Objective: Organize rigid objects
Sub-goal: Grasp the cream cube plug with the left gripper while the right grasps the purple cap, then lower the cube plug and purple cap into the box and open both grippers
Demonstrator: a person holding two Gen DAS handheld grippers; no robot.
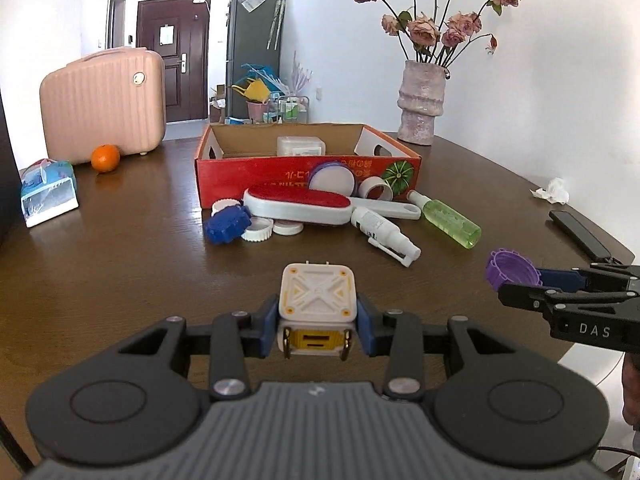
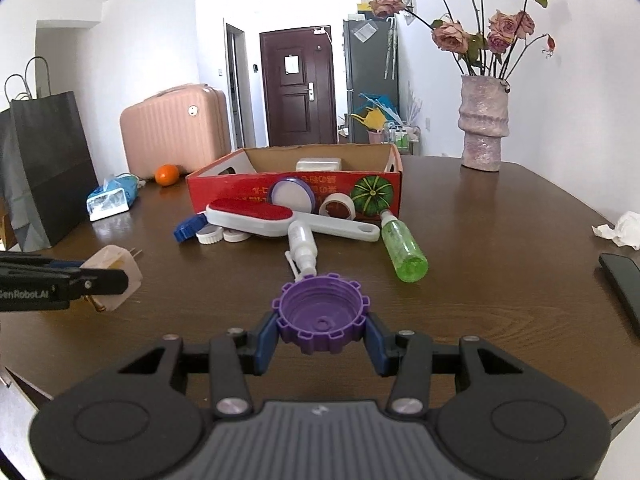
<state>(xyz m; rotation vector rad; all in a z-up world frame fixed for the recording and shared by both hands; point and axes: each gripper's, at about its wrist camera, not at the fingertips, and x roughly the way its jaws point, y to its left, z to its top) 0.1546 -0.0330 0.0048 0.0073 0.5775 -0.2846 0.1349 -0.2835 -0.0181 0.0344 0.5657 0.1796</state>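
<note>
Blue fingers (image 1: 269, 322) of the left gripper (image 1: 318, 326) pinch a white and yellow plug adapter (image 1: 317, 294) from both sides, holding it above the brown wooden table (image 1: 120, 280) with its metal prongs showing underneath. Likewise, the right gripper (image 2: 321, 330) clamps a purple toothed cap (image 2: 320, 314) between its own blue fingers (image 2: 267, 338), open side facing up.

From the left wrist view, the right gripper sits off to the right with the purple cap at its tip. From the right wrist view, the left gripper sits off to the left with the adapter.

Farther back on the table stands a red cardboard box (image 2: 256, 192) holding a white container (image 2: 319, 165). Loose items lie in a cluster just in front of the box: a red and white lint brush (image 2: 256, 216), a white spray bottle (image 2: 303, 245), a green spray bottle (image 2: 402, 254), a blue toothed cap (image 1: 227, 225), several white lids (image 1: 258, 230), a roll of tape (image 2: 337, 205) and a purple-rimmed round lid (image 2: 291, 194) leaning against the box front.

Beyond are an orange (image 1: 105, 157), a pink suitcase (image 1: 104, 104), and a vase of dried roses (image 1: 421, 102).
</note>
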